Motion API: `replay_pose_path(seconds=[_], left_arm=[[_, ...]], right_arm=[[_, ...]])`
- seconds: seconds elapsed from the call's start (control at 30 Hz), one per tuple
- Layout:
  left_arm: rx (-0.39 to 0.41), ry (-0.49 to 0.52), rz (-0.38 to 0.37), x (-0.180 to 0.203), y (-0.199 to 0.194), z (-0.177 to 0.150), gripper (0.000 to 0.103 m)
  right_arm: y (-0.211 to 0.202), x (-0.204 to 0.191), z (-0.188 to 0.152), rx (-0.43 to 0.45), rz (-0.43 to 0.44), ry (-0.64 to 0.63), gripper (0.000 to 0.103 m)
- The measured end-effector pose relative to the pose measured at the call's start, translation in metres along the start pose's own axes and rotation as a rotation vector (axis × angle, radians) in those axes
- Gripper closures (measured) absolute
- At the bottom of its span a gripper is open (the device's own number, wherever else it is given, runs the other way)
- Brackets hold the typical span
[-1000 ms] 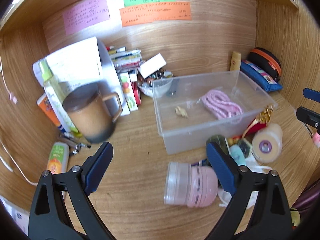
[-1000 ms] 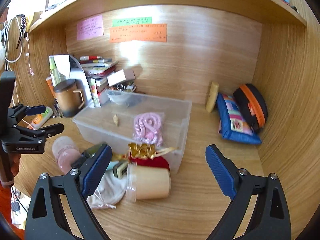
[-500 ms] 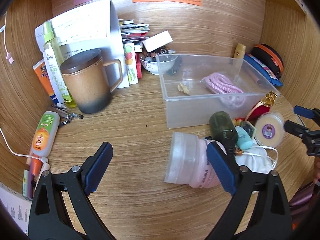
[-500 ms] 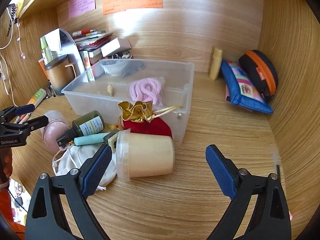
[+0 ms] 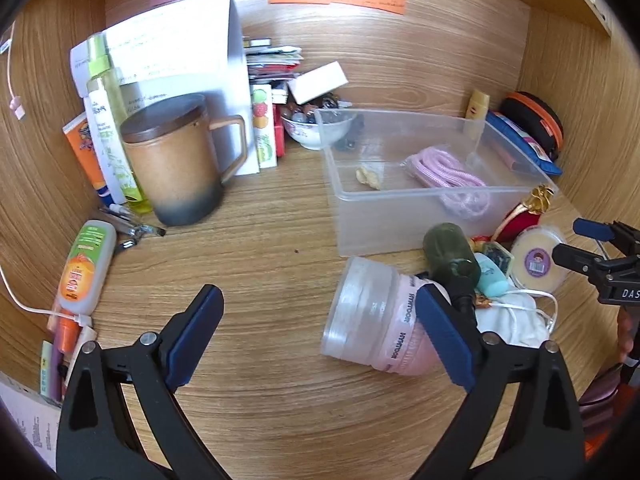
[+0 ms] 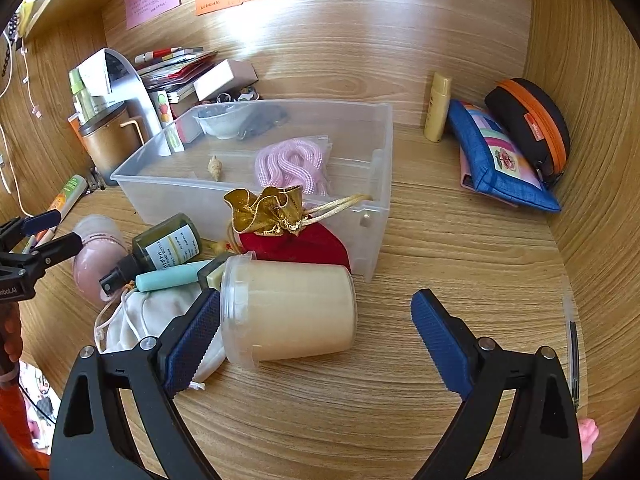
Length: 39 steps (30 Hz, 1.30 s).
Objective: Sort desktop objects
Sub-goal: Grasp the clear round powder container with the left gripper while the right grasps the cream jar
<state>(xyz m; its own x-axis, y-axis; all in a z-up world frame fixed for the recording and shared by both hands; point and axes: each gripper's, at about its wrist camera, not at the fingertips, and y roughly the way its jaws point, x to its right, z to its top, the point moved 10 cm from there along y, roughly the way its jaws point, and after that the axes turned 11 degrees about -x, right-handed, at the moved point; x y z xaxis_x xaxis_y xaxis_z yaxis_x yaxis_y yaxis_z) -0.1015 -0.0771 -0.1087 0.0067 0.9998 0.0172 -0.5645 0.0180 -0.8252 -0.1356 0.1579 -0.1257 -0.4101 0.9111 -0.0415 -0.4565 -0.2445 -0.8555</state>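
A clear plastic bin [image 5: 404, 216] [image 6: 372, 184] holds a pink rope coil [image 5: 444, 172] [image 6: 290, 164] and a small shell [image 6: 215, 168]. In front of it lie a pink jar [image 5: 376, 320] [image 6: 98, 254], a dark green spray bottle [image 5: 452, 256] [image 6: 166, 246], a teal tube [image 6: 168, 280], a white pouch [image 6: 152, 316], a red and gold pouch [image 6: 292, 228] and a cream jar [image 6: 288, 310] on its side. My left gripper [image 5: 320, 334] is open, its right finger over the pink jar. My right gripper [image 6: 316, 334] is open around the cream jar.
A brown lidded mug [image 5: 176, 168], bottles and tubes [image 5: 80, 264] crowd the left. A bowl [image 5: 314, 130], books and boxes stand at the back. A yellow tube [image 6: 438, 106], blue pouch [image 6: 496, 156] and black-orange case [image 6: 532, 128] lie at the right wall.
Both grippers have come lower and closer to the pile in front of the bin. The right gripper now has the cream jar between its fingers; the left has neared the pink jar.
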Motion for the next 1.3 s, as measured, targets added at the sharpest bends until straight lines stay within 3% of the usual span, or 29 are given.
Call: replay_pose_path(seconds=[0.17, 0.57, 0.73, 0.97, 1.03, 1.1, 1.2, 1.3], left_arm=[[-0.016, -0.022, -0.037, -0.007, 0.006, 0.002, 0.005], [-0.027, 0.038, -0.089, 0.008, 0.019, 0.017, 0.005], [-0.021, 0.064, -0.052, 0.011, 0.025, 0.019, 0.005], [-0.069, 0.003, -0.052, -0.007, 0.041, 0.008, 0.006], [-0.075, -0.006, -0.049, -0.009, 0.044, 0.005, 0.009], [-0.092, -0.001, -0.043, -0.007, 0.049, 0.001, 0.028], [-0.129, 0.001, -0.055, -0.004, 0.06, -0.006, 0.047], [-0.139, -0.005, -0.036, -0.004, 0.067, -0.01, 0.051]], right_arm=[[0.007, -0.005, 0.0, -0.017, 0.016, -0.005, 0.009], [0.02, -0.004, -0.004, -0.059, 0.018, 0.007, 0.009], [0.02, 0.0, -0.003, -0.058, 0.025, 0.025, 0.009], [0.024, 0.001, -0.002, -0.046, 0.056, 0.044, 0.009], [0.025, 0.002, -0.001, -0.04, 0.059, 0.046, 0.009], [0.028, 0.001, -0.001, -0.039, 0.072, 0.052, 0.01], [0.033, -0.001, -0.002, -0.049, 0.093, 0.058, 0.013], [0.038, -0.004, -0.003, -0.057, 0.09, 0.049, 0.026]])
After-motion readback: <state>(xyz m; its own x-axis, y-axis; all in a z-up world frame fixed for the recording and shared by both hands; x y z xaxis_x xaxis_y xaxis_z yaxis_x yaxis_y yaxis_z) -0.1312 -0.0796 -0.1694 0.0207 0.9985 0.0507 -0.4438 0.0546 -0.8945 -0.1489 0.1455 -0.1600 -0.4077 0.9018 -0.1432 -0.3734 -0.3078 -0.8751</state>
